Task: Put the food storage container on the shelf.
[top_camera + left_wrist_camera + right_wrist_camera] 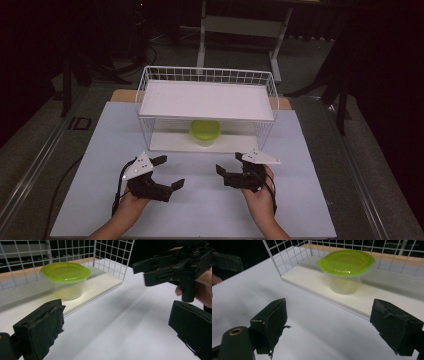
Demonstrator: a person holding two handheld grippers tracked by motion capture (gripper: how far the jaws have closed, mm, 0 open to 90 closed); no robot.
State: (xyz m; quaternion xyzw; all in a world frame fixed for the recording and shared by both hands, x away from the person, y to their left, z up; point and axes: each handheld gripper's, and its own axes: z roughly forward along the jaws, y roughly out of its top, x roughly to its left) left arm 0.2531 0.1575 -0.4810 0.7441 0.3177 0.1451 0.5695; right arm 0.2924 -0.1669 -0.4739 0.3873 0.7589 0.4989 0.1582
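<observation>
Now I see the clear tub with the green lid (pixel 205 132) sitting on the lower board of the white wire rack (pixel 207 75), under its upper shelf. My left gripper (pixel 167 172) hangs over the white table (pixel 300 150) with its jaws spread wide and empty. My right gripper (pixel 227 165) is likewise wide apart, holding nothing, near the rack's open front.

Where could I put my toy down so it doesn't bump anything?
The white table is bare between the wire rack and the grippers. The rack's top shelf is bare too. The lower shelf is tighter: a green-lidded tub sits mid-shelf.
</observation>
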